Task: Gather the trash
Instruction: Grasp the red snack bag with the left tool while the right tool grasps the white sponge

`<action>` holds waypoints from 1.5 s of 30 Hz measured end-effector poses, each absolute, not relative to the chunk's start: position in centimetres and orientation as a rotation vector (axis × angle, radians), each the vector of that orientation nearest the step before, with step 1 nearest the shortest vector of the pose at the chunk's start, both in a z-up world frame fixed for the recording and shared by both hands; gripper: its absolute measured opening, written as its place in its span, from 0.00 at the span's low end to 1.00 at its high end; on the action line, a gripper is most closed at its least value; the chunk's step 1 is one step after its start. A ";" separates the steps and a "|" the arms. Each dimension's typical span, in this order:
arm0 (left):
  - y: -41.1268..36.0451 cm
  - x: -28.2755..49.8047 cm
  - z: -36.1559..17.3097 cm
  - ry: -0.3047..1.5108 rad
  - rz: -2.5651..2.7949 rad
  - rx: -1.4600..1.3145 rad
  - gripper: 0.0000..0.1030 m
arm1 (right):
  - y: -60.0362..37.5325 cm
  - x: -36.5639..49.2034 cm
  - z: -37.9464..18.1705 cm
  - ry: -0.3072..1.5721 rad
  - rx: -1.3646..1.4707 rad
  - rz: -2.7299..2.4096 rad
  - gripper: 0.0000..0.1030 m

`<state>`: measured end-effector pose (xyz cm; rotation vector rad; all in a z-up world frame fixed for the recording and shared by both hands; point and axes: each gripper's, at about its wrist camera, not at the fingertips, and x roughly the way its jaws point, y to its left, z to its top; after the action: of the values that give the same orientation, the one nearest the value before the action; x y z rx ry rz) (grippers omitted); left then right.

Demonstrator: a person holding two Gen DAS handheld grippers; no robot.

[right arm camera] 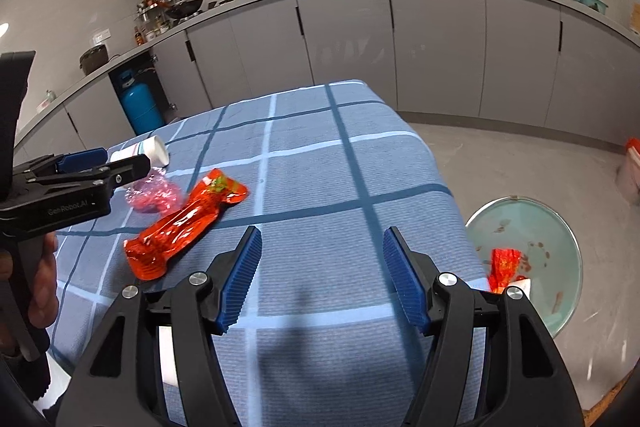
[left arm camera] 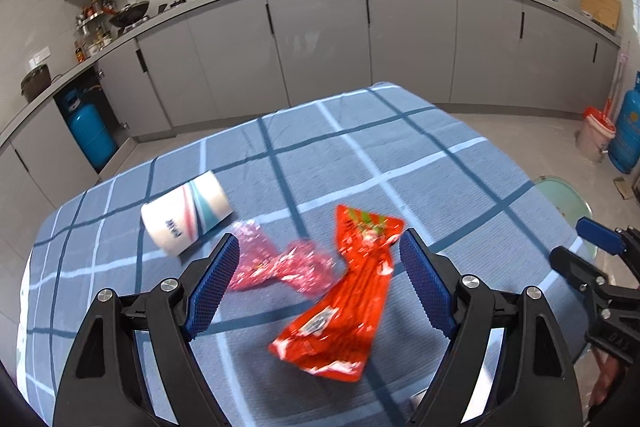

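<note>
So far the job is looking partly done: a red wrapper (right arm camera: 505,263) and some scraps are already lying in the pale green bin (right arm camera: 568,239), which is standing on the floor just off the table's (right arm camera: 320,155) right edge. On the table three pieces are still waiting: an orange-red wrapper (left arm camera: 352,291) near the middle, a crumpled pink wrapper (left arm camera: 276,263) touching its left side, and a white paper cup (left arm camera: 186,211) lying tipped over just beyond the pink one. The left gripper (left arm camera: 320,279) is hovering over the two wrappers with its jaws spread wide, holding nothing. The right gripper (right arm camera: 322,275) is hanging over bare cloth between the wrappers and the bin, jaws likewise apart and empty.
</note>
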<state>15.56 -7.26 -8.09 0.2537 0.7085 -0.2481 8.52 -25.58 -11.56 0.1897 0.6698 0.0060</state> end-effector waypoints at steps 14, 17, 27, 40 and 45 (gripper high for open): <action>1.5 13.4 -12.1 0.818 -0.107 0.191 0.79 | -19.4 7.6 -12.0 0.713 0.125 0.133 0.76; 2.5 12.6 -12.7 0.836 -0.093 0.183 0.79 | -18.1 7.3 -12.3 0.727 0.113 0.158 0.80; 4.7 12.0 -12.8 0.843 -0.063 0.136 0.79 | -14.9 6.7 -13.5 0.782 0.055 0.211 0.86; -0.1 14.0 -12.4 0.813 -0.174 0.169 0.79 | -14.9 6.8 -15.1 0.853 0.019 0.196 0.53; -3.2 15.4 -12.9 0.824 -0.249 0.199 0.79 | -18.5 7.1 -14.3 0.812 0.055 0.090 0.53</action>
<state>15.36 -3.17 -12.93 0.1993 0.8236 -0.2489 7.13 -18.54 -14.31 0.0546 0.8125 0.0902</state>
